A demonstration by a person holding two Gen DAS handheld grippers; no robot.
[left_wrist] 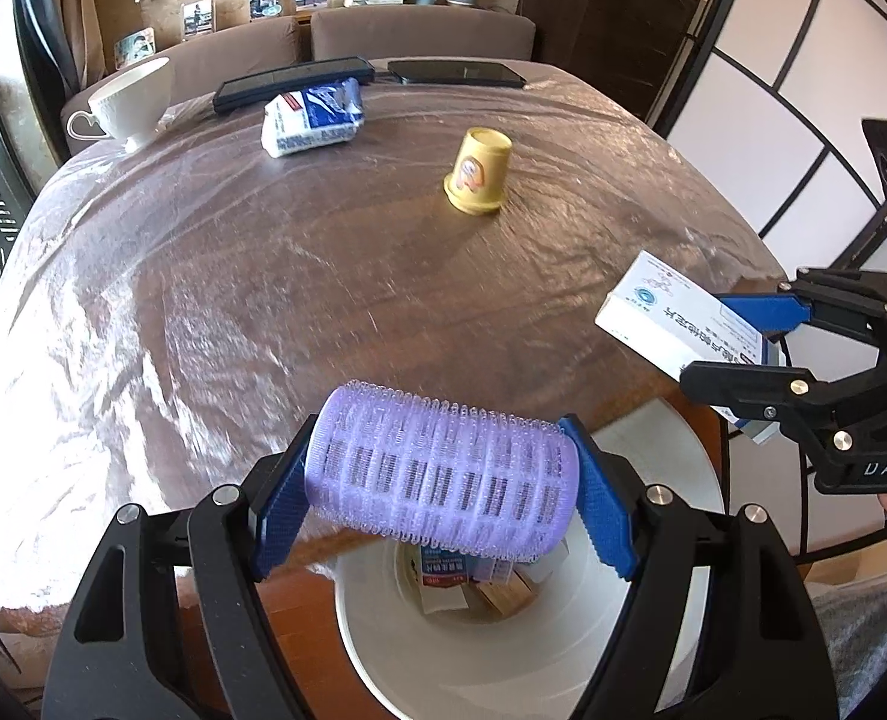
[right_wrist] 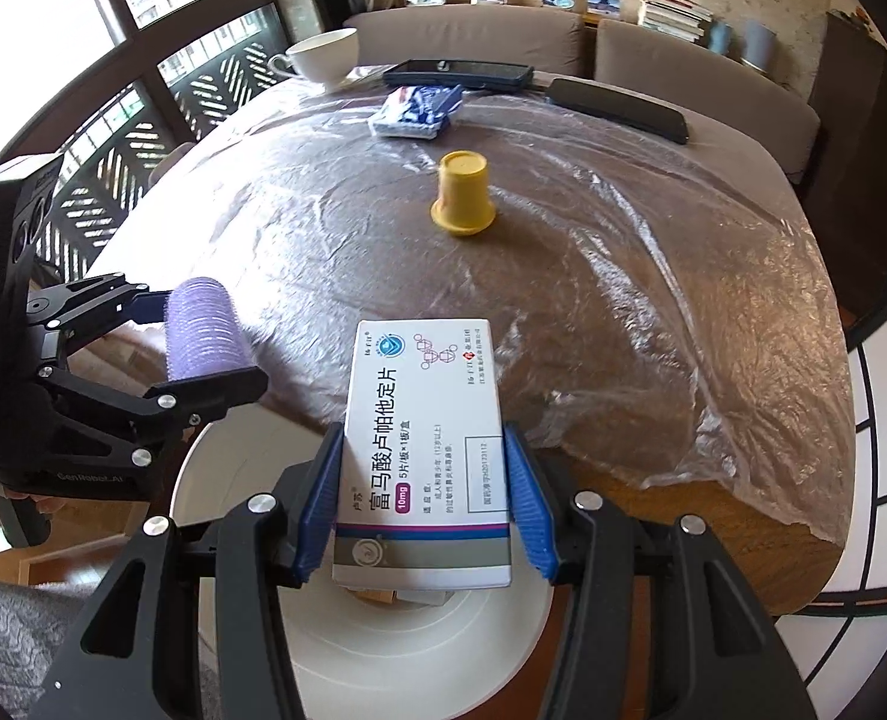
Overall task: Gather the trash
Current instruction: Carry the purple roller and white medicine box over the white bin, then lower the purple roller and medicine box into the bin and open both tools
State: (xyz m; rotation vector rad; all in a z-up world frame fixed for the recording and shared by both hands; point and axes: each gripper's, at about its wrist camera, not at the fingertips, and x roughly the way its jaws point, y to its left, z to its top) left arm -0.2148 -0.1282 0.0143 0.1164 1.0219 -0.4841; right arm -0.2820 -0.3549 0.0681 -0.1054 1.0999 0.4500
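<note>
A purple hair roller (left_wrist: 437, 474) lies crosswise between the blue pads of my left gripper (left_wrist: 443, 426), which is shut on it above a white trash bin (left_wrist: 503, 672). The bin stands below the table's near edge and holds several scraps of packaging (left_wrist: 473, 588). My right gripper (right_wrist: 424, 429) is shut on a white medicine box (right_wrist: 425, 420), also over the bin (right_wrist: 419, 648). Each view shows the other hand: the right gripper (left_wrist: 704, 341) with the box (left_wrist: 671, 312), and the left gripper (right_wrist: 215, 342) with the roller (right_wrist: 203, 324).
On the film-covered wooden table (left_wrist: 323, 276) an upside-down yellow cup (left_wrist: 479, 171) stands mid-table. A blue-and-white tissue pack (left_wrist: 314, 117), two dark phones (left_wrist: 293, 84) and a white teacup (left_wrist: 134, 99) sit at the far edge. Brown chairs (left_wrist: 419, 33) stand behind.
</note>
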